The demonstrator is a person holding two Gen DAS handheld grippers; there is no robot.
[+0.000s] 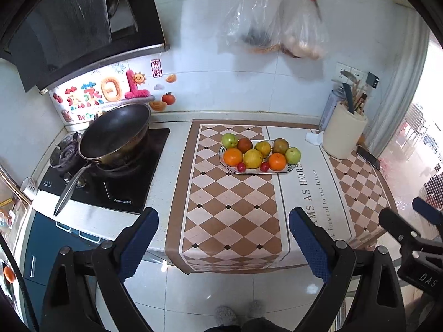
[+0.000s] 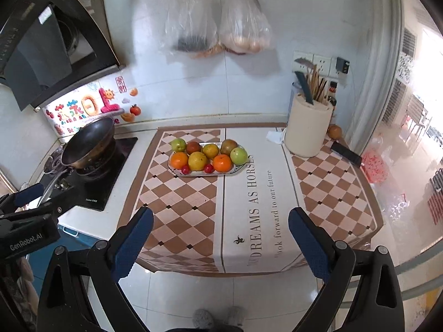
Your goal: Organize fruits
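Observation:
A white oblong plate point(image 1: 225, 166) point(image 2: 177, 172) sits at the back of the checkered cloth, holding several fruits: two oranges point(image 1: 233, 157) point(image 2: 179, 159), green apples point(image 1: 293, 155) point(image 2: 239, 156), yellow fruits point(image 1: 252, 158) point(image 2: 197, 161), reddish-brown fruits and two small red tomatoes point(image 1: 241, 167) point(image 2: 185, 169). My left gripper point(image 1: 223, 235) is open and empty, well in front of the plate above the counter's front edge. My right gripper point(image 2: 220, 235) is open and empty, also well short of the plate. Another orange fruit point(image 2: 334, 132) lies behind the utensil holder.
A wok point(image 1: 116, 135) point(image 2: 88, 144) stands on the stove at the left. A cream utensil holder point(image 1: 344, 132) point(image 2: 307, 127) and a black phone point(image 2: 346, 153) are at the right. Plastic bags point(image 2: 216, 27) hang on the wall. The counter's front edge drops to a tiled floor.

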